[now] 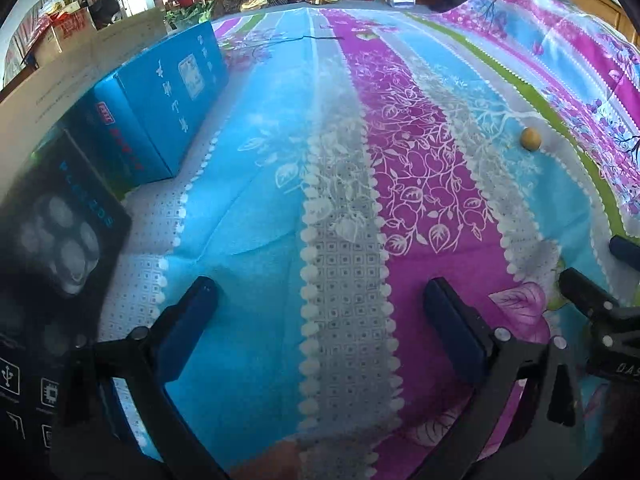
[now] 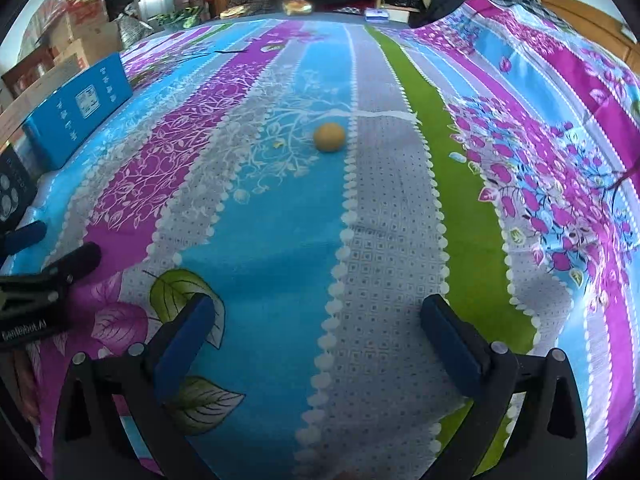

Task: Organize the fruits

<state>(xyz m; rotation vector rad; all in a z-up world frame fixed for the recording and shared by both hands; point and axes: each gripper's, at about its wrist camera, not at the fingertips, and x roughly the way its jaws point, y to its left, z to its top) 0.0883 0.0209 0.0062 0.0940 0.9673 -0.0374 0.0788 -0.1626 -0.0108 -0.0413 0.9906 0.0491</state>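
Yellow-orange fruit [image 2: 329, 137] sat alone on the striped floral bedsheet [image 2: 380, 240], ahead of the right gripper [image 2: 320, 320] and well apart from it. Right fingers were spread wide, nothing between them. Left gripper [image 1: 320, 304] also gaped empty; the fruit [image 1: 530, 139] lay far off to its right. Blue box [image 1: 168, 96] and black box [image 1: 52, 240] sat at left.

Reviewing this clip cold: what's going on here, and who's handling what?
Nothing is being handled yet. Both handheld grippers hover open and empty over a bed with a patterned bedsheet. The right gripper points roughly at a small yellow-orange fruit lying alone on the sheet ahead of it. The left gripper is beside it, near a blue box and a black box.
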